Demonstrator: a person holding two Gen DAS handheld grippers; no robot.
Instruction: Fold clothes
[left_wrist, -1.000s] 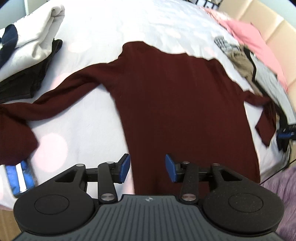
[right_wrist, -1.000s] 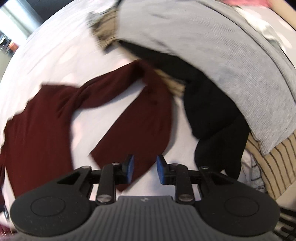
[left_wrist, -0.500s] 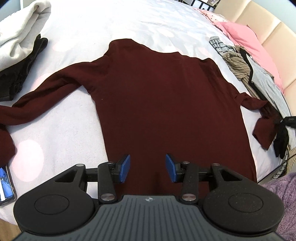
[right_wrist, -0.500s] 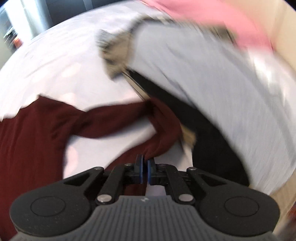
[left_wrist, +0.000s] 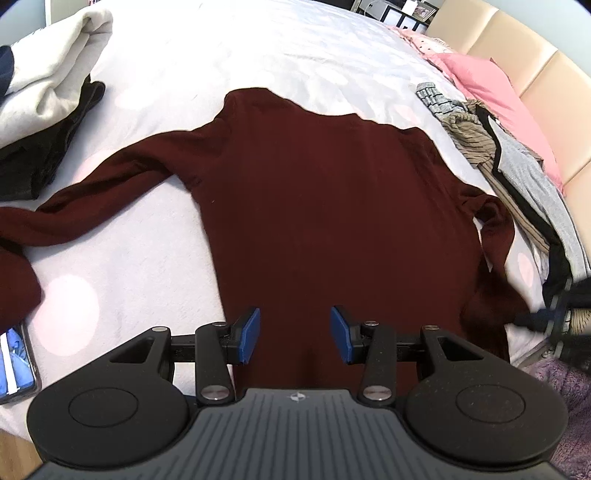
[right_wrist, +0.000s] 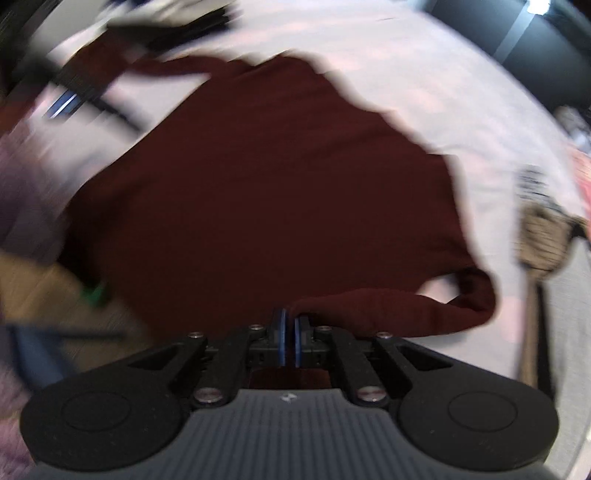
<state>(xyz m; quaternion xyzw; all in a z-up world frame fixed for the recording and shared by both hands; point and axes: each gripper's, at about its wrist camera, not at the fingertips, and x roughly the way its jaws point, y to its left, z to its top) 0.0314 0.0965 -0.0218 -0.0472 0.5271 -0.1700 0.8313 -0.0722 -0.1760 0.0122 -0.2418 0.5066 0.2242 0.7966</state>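
Observation:
A dark maroon long-sleeved sweater (left_wrist: 332, 203) lies spread flat on the white bed cover (left_wrist: 258, 48). Its left sleeve (left_wrist: 92, 195) stretches out to the left. My left gripper (left_wrist: 294, 334) hovers open over the sweater's lower middle, with nothing between its blue pads. My right gripper (right_wrist: 290, 332) is shut on the end of the right sleeve (right_wrist: 424, 314), which trails from the jaws in a loop to the right, over the sweater's body (right_wrist: 277, 184). The right wrist view is blurred. In the left wrist view that sleeve (left_wrist: 491, 295) is bunched at the sweater's right edge.
Folded white cloth (left_wrist: 48, 85) over a black garment lies at the back left. A phone (left_wrist: 14, 365) rests at the bed's left front edge. A heap of grey, striped and black clothes (left_wrist: 517, 166) and a pink pillow (left_wrist: 491, 85) line the right side by the beige headboard (left_wrist: 535, 74).
My right gripper shut on the sleeve end, rolled, and swung with it from beside the clothes heap in over the sweater's body. The left gripper stayed open and nearly still.

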